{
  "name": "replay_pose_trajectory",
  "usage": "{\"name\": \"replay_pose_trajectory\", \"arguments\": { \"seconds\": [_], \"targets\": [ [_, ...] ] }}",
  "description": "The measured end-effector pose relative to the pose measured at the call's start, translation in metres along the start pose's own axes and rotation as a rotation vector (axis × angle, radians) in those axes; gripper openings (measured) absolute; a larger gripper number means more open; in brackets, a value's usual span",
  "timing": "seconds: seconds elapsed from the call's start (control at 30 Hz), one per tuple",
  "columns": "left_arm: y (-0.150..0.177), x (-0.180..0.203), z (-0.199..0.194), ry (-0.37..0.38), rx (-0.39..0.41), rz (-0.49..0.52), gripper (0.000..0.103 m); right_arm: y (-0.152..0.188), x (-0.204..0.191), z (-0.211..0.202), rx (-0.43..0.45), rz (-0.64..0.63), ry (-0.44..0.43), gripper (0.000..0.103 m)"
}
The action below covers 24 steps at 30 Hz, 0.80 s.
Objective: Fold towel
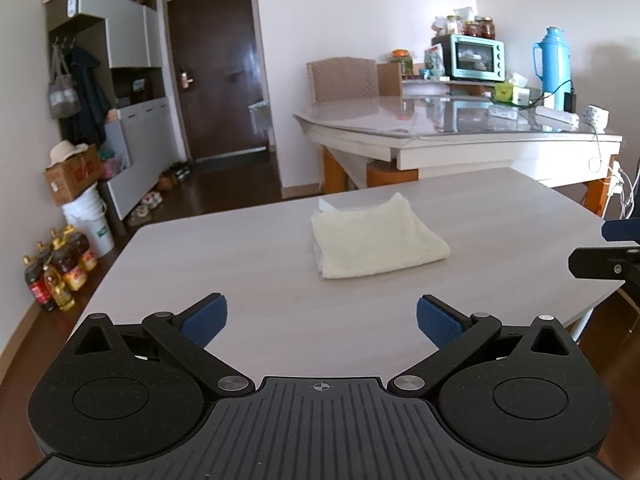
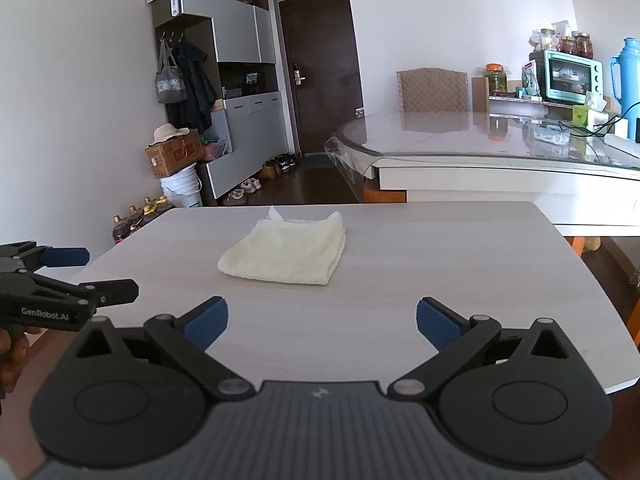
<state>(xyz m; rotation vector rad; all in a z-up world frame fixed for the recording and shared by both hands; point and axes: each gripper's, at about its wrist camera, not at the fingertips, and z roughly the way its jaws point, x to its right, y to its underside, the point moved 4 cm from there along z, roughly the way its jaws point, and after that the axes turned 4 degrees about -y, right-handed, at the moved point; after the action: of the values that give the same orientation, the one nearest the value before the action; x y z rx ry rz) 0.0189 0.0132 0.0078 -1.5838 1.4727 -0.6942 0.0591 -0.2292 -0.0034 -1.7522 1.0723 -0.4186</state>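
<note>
A cream towel (image 1: 376, 242) lies folded into a small thick rectangle near the middle of the pale wood table (image 1: 248, 280); the right wrist view shows the same towel (image 2: 290, 254), with a white tag sticking out at its far edge. My left gripper (image 1: 322, 318) hangs open over the near part of the table, well short of the towel, nothing between its blue pads (image 1: 206, 318). My right gripper (image 2: 322, 320) is open too, empty, also short of the towel. The left gripper (image 2: 64, 276) shows at the left edge of the right wrist view.
Behind stands a glass-topped white table (image 1: 460, 124) with a teal oven (image 1: 474, 58), a blue thermos (image 1: 554, 62), jars and cables. A chair (image 1: 344, 80) sits behind it. Bottles (image 1: 60, 272), a bucket, boxes and shoes line the left wall by a cabinet.
</note>
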Motion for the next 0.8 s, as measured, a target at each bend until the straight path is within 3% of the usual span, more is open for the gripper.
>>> {"name": "replay_pose_trajectory", "arguments": {
  "seconds": [0.8],
  "targets": [
    [0.006,0.005,0.016,0.021,-0.05,0.009,0.103,0.01,-0.004,0.011,-0.035,0.014,-0.007,0.102]
  ]
}}
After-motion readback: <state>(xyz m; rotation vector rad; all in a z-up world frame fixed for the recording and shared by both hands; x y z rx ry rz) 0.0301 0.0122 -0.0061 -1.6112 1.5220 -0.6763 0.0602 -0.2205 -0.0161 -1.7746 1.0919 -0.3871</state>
